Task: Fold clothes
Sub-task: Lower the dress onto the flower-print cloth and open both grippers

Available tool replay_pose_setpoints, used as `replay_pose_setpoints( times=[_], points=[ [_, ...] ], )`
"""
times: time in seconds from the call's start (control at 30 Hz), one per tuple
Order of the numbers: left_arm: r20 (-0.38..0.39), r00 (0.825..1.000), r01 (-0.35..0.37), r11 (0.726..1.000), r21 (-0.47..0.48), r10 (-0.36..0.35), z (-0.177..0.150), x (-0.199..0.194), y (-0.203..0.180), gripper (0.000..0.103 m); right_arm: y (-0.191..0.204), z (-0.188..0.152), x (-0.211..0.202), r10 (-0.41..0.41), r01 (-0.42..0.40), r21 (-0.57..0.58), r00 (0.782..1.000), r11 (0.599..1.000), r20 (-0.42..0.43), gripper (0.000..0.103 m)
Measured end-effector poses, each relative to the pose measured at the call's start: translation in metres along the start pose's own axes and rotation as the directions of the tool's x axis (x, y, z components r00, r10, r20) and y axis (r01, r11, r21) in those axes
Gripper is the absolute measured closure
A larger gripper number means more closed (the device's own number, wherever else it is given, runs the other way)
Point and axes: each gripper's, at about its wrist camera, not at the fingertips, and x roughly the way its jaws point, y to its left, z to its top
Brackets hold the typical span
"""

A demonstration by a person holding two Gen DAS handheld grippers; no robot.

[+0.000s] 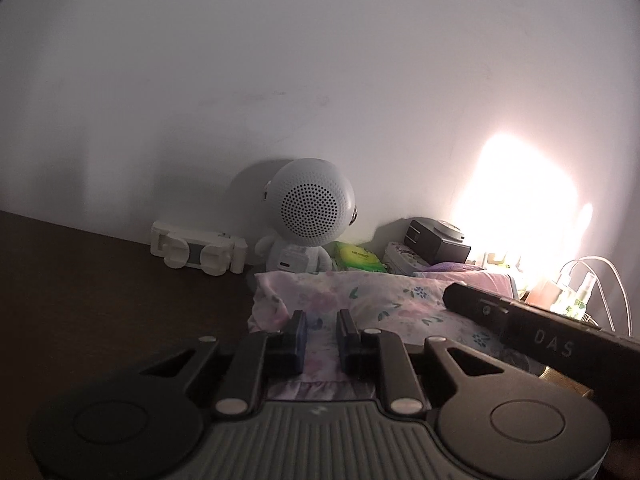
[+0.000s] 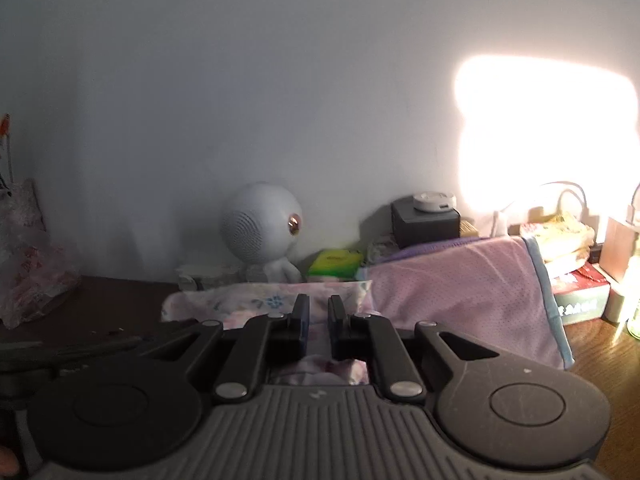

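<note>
Nearest, the left gripper (image 1: 323, 322) hangs over the floral pink-and-white cloth (image 1: 360, 300); its jaws stand a little apart w/ the fabric showing in the gap, no pinch seen. The right gripper (image 2: 319, 312) is also above this cloth, jaws w/ a narrow gap, not holding anything. The cloth lies on the dark wooden table (image 1: 100, 280). Just right of it is a folded pink dotted garment (image 2: 460, 280). Behind, at the wall, stand a white round-headed robot-shaped speaker (image 1: 310, 208), a green packet (image 1: 356, 258) & a dark grey box (image 2: 426, 222).
</note>
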Motion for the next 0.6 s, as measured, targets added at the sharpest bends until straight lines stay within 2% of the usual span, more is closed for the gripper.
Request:
replay_pose_setpoints(
  times=[0.2, 0.27, 0.33, 0.37, 0.47, 0.53, 0.6],
  points=[
    [0.011, 1.0, 0.001, 1.0, -0.006, -0.001, 0.003, -0.003, 0.0, 0.088, -0.003, 0.007, -0.016, 0.004, -0.007, 0.027, 0.995, 1.0, 0.099, 0.093],
    [0.034, 0.999, 0.022, 1.0, -0.019, -0.021, 0.005, -0.008, 0.001, 0.087, -0.004, 0.009, -0.021, 0.005, -0.009, 0.036, 0.991, 0.999, 0.131, 0.092],
    [0.066, 0.996, 0.057, 0.998, -0.038, -0.054, 0.009, -0.014, 0.004, 0.082, -0.001, 0.011, -0.026, 0.022, -0.025, 0.022, 0.988, 0.999, 0.153, 0.092],
    [0.081, 0.995, 0.063, 0.996, -0.056, -0.058, 0.012, -0.016, 0.005, 0.079, 0.004, 0.011, -0.024, 0.035, -0.035, -0.002, 0.99, 0.999, 0.137, 0.092],
    [0.099, 0.995, 0.013, 0.994, -0.11, -0.002, 0.015, -0.019, 0.013, 0.078, 0.016, 0.004, -0.013, 0.043, -0.039, -0.06, 0.997, 0.997, 0.065, 0.092],
    [0.072, 0.997, -0.026, 0.987, -0.161, 0.038, 0.016, -0.015, 0.021, 0.078, 0.02, 0.0, -0.006, 0.034, -0.031, -0.085, 0.999, 0.996, 0.03, 0.092],
    [0.024, 0.999, -0.032, 0.976, -0.214, 0.038, 0.017, -0.009, 0.031, 0.077, 0.02, -0.002, -0.004, 0.026, -0.024, -0.09, 0.999, 0.996, 0.02, 0.092]
  ],
)
